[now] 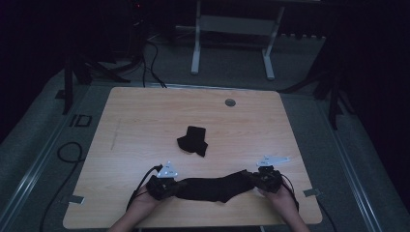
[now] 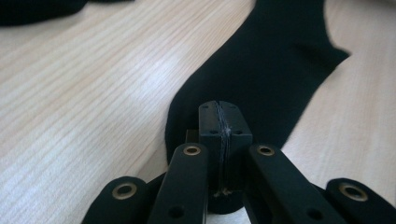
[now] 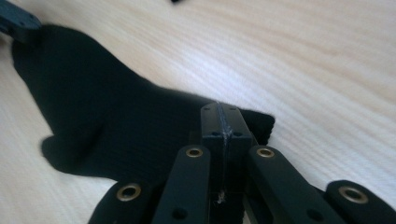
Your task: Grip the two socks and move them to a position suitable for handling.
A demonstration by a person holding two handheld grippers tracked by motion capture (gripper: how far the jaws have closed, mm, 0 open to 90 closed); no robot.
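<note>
A long black sock [image 1: 212, 187] lies stretched along the front edge of the wooden table [image 1: 145, 111]. My left gripper [image 1: 179, 186] is at its left end and my right gripper [image 1: 251, 178] at its right end. In the left gripper view the jaws [image 2: 219, 109] are pressed together over one end of the sock [image 2: 275, 70]. In the right gripper view the jaws [image 3: 220, 112] are closed at the edge of the sock [image 3: 116, 121] too, and the other gripper [image 3: 16, 21] sits at its far end. A second black sock [image 1: 193, 140] lies folded mid-table.
A round grey grommet [image 1: 230, 102] sits near the table's far edge. Behind the table stands a white desk frame [image 1: 232, 29]. Cables [image 1: 67, 152] run over the floor to the left. Dark stands flank the table on both sides.
</note>
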